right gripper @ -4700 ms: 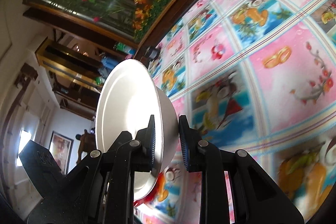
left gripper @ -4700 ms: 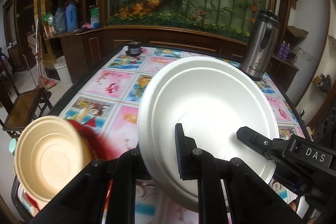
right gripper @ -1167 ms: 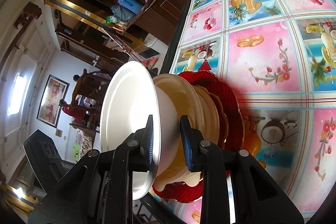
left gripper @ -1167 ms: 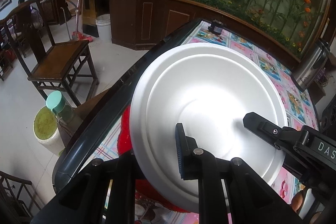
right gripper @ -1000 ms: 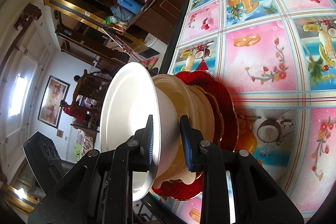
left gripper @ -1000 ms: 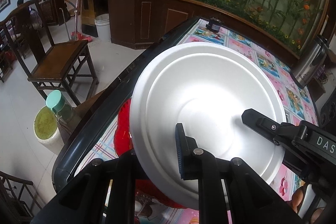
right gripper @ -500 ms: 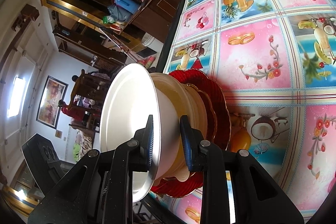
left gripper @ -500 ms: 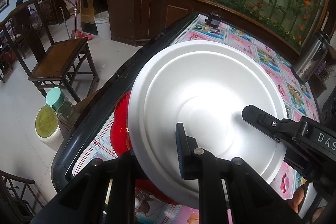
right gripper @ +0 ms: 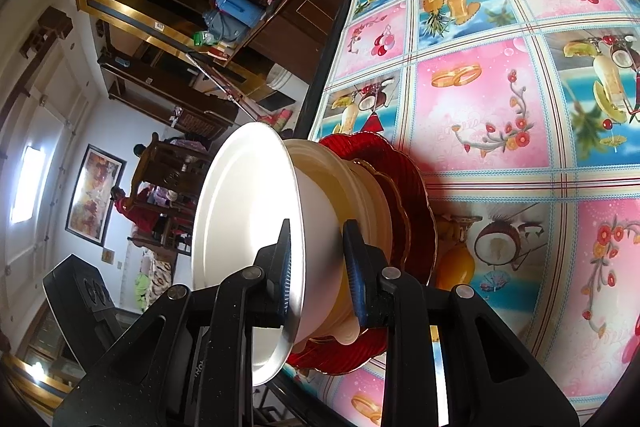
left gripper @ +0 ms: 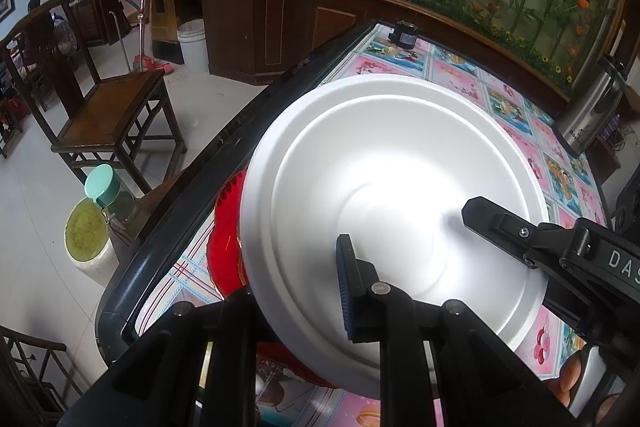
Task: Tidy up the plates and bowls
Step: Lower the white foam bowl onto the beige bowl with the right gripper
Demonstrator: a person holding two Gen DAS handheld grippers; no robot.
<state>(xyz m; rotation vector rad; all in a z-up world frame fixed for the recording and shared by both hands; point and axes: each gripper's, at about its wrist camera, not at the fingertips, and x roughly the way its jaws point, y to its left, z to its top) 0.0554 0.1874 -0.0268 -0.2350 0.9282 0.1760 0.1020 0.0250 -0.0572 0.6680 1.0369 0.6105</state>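
**Stacking the white bowl onto the pile at the table's near-left corner**

Seating appears to be the step in hand. The white bowl (left gripper: 394,223) is nested on the cream bowl (right gripper: 356,187), which sits on the red plates (right gripper: 412,195) on the patterned tablecloth (right gripper: 480,115), close to the table's dark edge (left gripper: 224,147).

The right gripper (right gripper: 316,259) straddles the white bowl's rim: one finger lies against the inside, while the other stands off the outer wall with a small gap, so its jaws look to be easing off rather than pinching hard. I judge it as slackened, not clamped. The left gripper (left gripper: 304,291) also reaches over the rim at the near side; one pad (left gripper: 346,291) shows on the inside of the bowl, but its partner is hidden under the rim, so whether it grips or merely rests I cannot tell.

As to progress, the pile in these views already holds red plates at the bottom, then the cream bowl, then the white one on top, so the gathering looks largely done. What remains, by my reading, is to let go fully, draw both tools clear without dragging the light bowl askew, and check that the pile sits level so near the edge. No other loose plates or bowls show on the visible cloth; a steel thermos (left gripper: 588,107) stands at the far right.
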